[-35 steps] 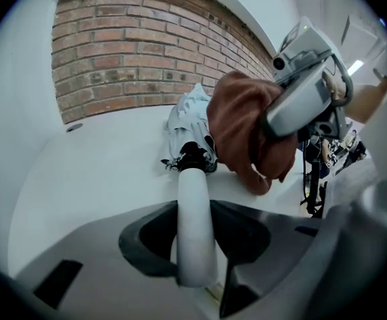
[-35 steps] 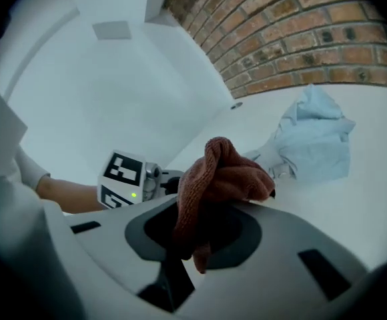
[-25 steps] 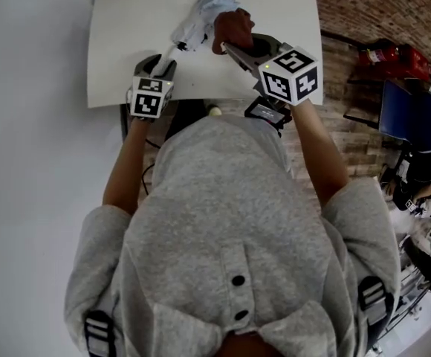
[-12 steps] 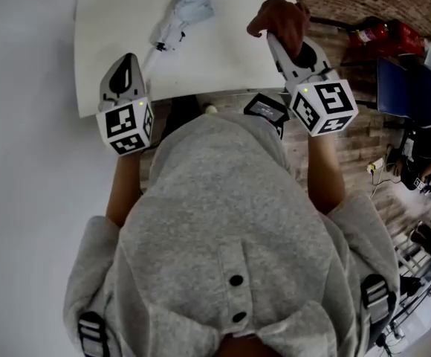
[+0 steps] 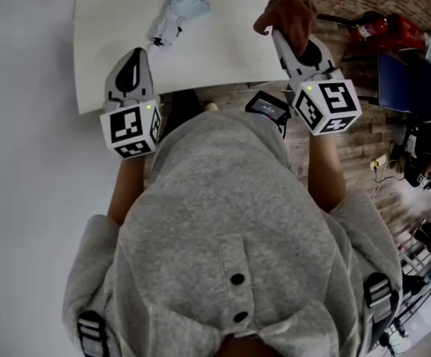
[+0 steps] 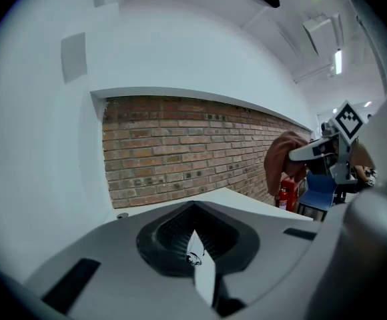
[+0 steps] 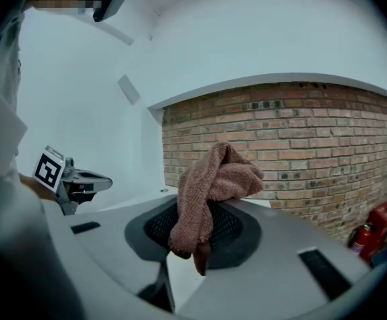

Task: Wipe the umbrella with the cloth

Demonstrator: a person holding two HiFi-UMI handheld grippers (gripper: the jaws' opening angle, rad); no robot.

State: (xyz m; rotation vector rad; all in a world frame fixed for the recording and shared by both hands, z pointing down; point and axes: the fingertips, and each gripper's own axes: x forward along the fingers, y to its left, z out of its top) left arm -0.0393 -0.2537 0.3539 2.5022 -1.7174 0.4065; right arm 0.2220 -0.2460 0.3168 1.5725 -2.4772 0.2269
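The folded umbrella lies on the white table near its far edge in the head view. Its pale fabric is bunched up, its narrow dark end points back toward the person, and nothing touches it. The left gripper hangs over the table's near-left part, jaws pressed together w/ nothing btwn them, well apart from the umbrella. The right gripper is up at the table's right edge, jaws clamped on a brown cloth, which bunches above the pads and droops a bit below them. Both grippers point away from the person, approx level, w/ the umbrella farther out and nearer the left one. A brick wall runs behind the table; a red fire extinguisher and a blue chair stand off to the right.
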